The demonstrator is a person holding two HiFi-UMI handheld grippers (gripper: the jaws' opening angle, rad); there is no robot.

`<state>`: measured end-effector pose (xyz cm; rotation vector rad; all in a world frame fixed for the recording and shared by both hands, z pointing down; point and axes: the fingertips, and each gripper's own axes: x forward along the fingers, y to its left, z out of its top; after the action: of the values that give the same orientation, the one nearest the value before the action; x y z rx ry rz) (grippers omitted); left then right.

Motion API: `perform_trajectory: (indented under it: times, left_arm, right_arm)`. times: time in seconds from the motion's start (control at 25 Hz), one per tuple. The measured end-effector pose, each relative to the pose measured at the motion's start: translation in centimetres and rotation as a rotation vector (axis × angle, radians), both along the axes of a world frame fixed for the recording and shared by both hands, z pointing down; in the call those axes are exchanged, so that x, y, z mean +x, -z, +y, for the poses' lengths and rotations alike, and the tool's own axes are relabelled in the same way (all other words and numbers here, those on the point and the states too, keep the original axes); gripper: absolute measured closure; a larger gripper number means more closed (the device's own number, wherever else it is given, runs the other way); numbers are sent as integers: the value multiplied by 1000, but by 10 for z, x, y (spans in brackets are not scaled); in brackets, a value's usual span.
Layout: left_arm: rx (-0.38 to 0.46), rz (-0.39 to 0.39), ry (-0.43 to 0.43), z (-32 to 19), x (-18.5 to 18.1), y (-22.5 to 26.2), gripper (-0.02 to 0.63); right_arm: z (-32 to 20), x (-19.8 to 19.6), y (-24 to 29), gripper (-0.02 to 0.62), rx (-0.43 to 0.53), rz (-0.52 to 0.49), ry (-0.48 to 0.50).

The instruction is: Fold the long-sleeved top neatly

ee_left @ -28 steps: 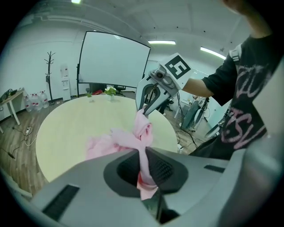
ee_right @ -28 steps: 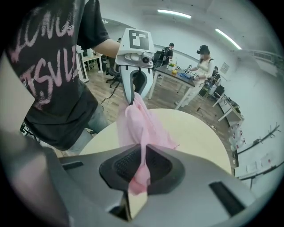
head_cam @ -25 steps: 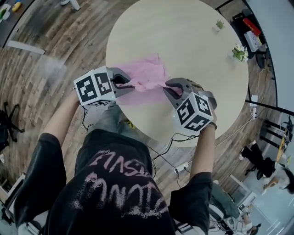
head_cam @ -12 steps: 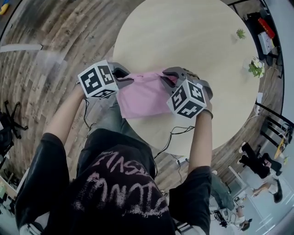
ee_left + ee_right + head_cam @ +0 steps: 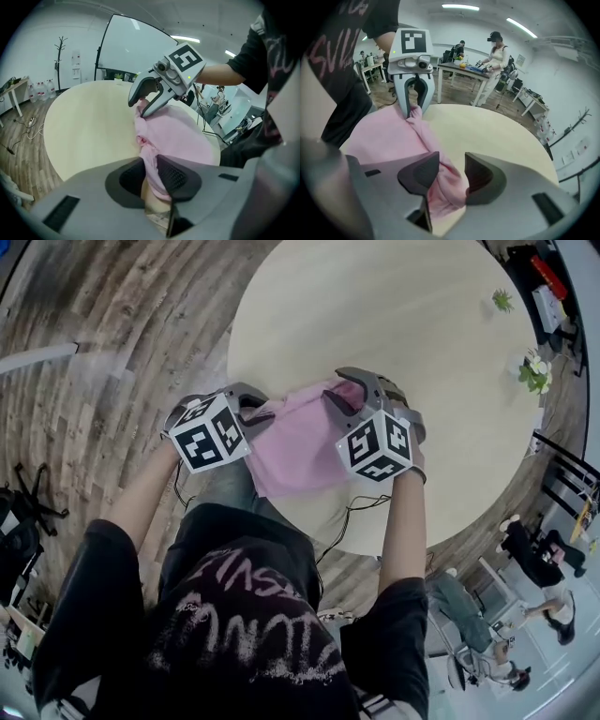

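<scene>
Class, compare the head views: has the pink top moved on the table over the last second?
Yes. The top has come down and toward the person, now lying flatter at the near edge of the table.

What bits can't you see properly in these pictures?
- Sleeves of the pink top: no view shows them; the folded cloth covers them.
- Grip of the left gripper, jaws just opening: left gripper view, cloth fills the gap, so pinching is unclear.
- Top's far corner: head view, under the right gripper, jaws just opened round cloth.
- The plant: head view, too small.
</scene>
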<state>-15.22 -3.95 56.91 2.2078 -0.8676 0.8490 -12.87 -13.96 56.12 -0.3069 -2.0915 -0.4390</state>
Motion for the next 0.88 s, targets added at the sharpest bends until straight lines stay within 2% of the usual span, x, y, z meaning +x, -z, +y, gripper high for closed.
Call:
perform_trajectory:
  times: [0.2,0.36,0.52,0.68,0.88]
  left_arm:
    - [21,13,-8,1,-3,10,495]
    - [37,44,27,-2,-7,22,472]
    - [54,50,96,1,-24,33,459]
    - [110,43,141,-1,-35,50,465]
    - [200,43,168,8,-23,70,511]
  right_arm:
    - [-14,1,34,407,1,-132,-128]
    - [-27,20,64,411,2,-223,-249]
    - [-28,48,89,459,8,-307,-355]
    - [-20,79,106,502,10,-396,-479]
    - [14,120,117,554,29,-472,-621]
